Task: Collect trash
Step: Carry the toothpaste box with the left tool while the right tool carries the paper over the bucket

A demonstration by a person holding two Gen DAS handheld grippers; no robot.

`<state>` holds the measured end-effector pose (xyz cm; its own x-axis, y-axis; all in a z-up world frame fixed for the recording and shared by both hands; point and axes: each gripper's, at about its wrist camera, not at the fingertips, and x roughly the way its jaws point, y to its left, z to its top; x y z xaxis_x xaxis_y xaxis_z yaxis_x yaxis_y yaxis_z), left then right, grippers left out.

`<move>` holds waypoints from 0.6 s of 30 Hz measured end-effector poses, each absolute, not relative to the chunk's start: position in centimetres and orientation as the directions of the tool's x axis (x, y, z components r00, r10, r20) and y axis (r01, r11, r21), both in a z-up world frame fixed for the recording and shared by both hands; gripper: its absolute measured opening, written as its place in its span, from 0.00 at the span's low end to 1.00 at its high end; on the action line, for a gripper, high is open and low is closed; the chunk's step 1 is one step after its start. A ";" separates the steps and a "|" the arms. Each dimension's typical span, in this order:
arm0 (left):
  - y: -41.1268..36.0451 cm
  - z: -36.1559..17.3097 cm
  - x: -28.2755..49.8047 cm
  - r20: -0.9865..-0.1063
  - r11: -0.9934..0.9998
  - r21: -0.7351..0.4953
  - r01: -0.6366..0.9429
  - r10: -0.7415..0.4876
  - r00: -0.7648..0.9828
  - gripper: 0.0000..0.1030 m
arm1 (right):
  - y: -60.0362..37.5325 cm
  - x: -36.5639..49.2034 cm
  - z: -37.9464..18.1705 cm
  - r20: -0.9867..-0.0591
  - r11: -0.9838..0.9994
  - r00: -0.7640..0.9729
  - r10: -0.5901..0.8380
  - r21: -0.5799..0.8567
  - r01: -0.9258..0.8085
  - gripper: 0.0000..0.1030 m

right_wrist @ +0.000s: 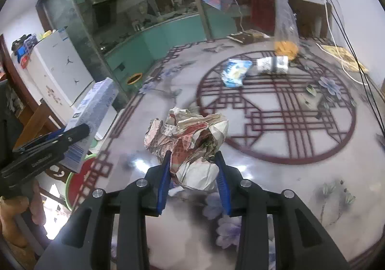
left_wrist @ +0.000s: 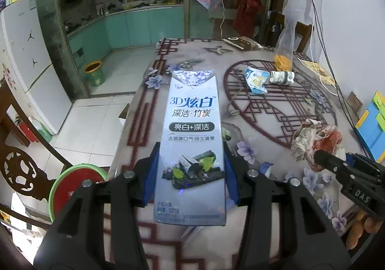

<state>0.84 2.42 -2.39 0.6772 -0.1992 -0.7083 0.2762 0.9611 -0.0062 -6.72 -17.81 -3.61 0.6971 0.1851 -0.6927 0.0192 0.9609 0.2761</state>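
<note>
My left gripper (left_wrist: 191, 149) is shut on a silver toothpaste box (left_wrist: 192, 125) with Chinese print and holds it above the table's left edge; box and gripper also show in the right wrist view (right_wrist: 90, 113). My right gripper (right_wrist: 192, 156) is shut on a crumpled paper ball (right_wrist: 190, 142), white and red, above the patterned table (right_wrist: 288, 173); it also shows in the left wrist view (left_wrist: 315, 140). A blue and white wrapper (left_wrist: 255, 79) (right_wrist: 234, 72) and a small lying bottle (left_wrist: 282, 76) (right_wrist: 273, 64) lie farther back on the table.
A red bin with a green rim (left_wrist: 72, 185) stands on the floor left of the table, below the box. A clear bag with orange contents (left_wrist: 285, 53) and a flat brown box (left_wrist: 240, 42) sit at the far edge. Cables run along the right wall. A green bucket (left_wrist: 95, 73) stands on the floor.
</note>
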 end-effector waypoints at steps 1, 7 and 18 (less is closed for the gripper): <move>2.6 -2.4 0.8 -0.708 0.962 -0.008 0.274 -0.199 0.678 0.45 | -17.4 -6.7 -3.3 -0.688 0.961 0.700 0.189 0.276 0.012 0.33; 3.6 -2.1 0.5 -0.699 0.964 -0.023 0.266 -0.206 0.684 0.45 | -16.0 -6.8 -2.2 -0.670 0.961 0.715 0.199 0.276 -0.009 0.33; 4.8 -1.7 0.0 -0.690 0.967 -0.025 0.252 -0.200 0.696 0.45 | -14.8 -7.4 -1.0 -0.654 0.967 0.733 0.187 0.254 -0.020 0.34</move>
<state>-0.05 4.76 -1.70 0.6961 -0.1997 -0.6896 0.2523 0.9673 -0.0254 -7.40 -14.84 -0.98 0.7327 0.1870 -0.6544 -0.0201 0.9670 0.2539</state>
